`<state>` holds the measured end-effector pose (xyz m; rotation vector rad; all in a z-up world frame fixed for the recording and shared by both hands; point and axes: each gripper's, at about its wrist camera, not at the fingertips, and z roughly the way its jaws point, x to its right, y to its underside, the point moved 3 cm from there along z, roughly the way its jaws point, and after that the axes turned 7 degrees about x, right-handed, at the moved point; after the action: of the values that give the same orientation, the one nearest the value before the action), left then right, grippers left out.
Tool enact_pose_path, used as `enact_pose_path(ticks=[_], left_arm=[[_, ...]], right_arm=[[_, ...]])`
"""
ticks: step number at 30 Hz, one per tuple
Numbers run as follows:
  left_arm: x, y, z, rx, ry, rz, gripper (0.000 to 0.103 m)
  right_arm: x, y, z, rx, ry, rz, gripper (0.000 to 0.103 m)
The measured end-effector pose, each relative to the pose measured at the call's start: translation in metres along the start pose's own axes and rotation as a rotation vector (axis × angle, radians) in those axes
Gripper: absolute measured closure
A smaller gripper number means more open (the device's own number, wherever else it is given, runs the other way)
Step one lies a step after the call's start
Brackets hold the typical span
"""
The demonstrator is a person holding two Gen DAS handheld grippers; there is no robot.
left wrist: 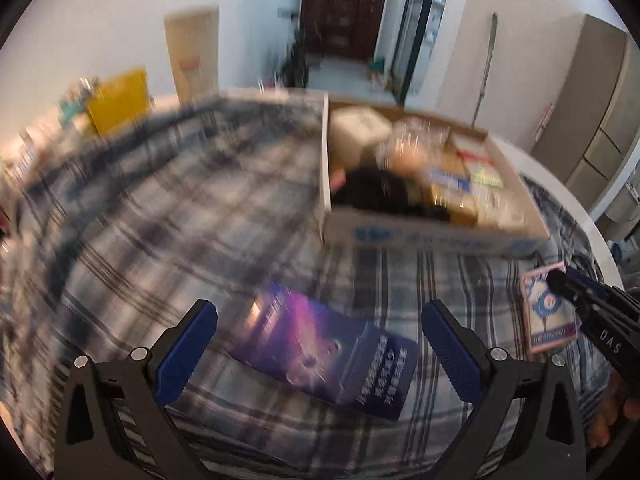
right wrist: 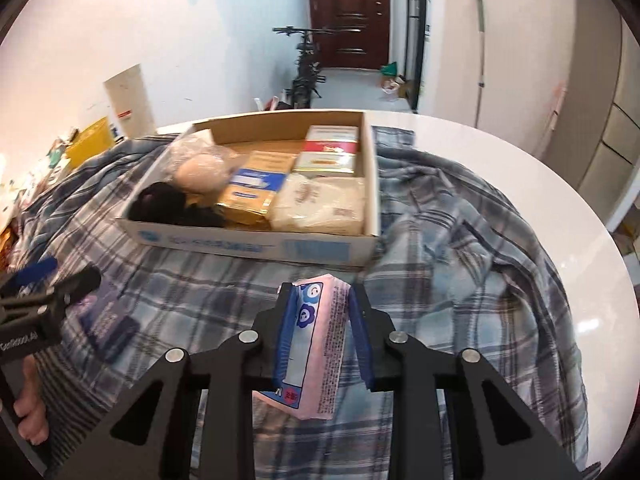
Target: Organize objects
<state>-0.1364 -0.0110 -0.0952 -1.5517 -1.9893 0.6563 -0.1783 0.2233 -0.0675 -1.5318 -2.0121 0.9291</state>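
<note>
We've got the right claw (right wrist: 320, 336) pinched on the pink packet (right wrist: 316, 344) just short of the box (right wrist: 256, 248), left claw (left wrist: 320, 344) wide over the purple packet (left wrist: 324, 356) on the plaid cloth (right wrist: 460, 240) — w/ a soft packet and a nearly full box, it may slip or snag the rim.

Left gripper (left wrist: 320, 344) jaws spread wide; right gripper (right wrist: 322, 336) clamped.

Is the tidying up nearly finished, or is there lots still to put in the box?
Nearly. The open cardboard box already holds packets. The right gripper is shut on a pink packet, not yet in the box. The open left gripper hovers over a purple-blue flat box lying on the plaid cloth.
</note>
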Motion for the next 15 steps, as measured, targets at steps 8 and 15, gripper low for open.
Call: enact_pose_path(ticks=[8,15], left_arm=[[0.000,0.011,0.014,-0.084,-0.011,-0.025,0.000],[0.010,0.009,0.013,-0.063,0.072,-0.001,0.015]], right_arm=[[-0.006,0.007,0.005,0.002,-0.062,-0.022,0.042],[-0.016,0.009,0.002,0.013,-0.060,-0.070,0.042]])
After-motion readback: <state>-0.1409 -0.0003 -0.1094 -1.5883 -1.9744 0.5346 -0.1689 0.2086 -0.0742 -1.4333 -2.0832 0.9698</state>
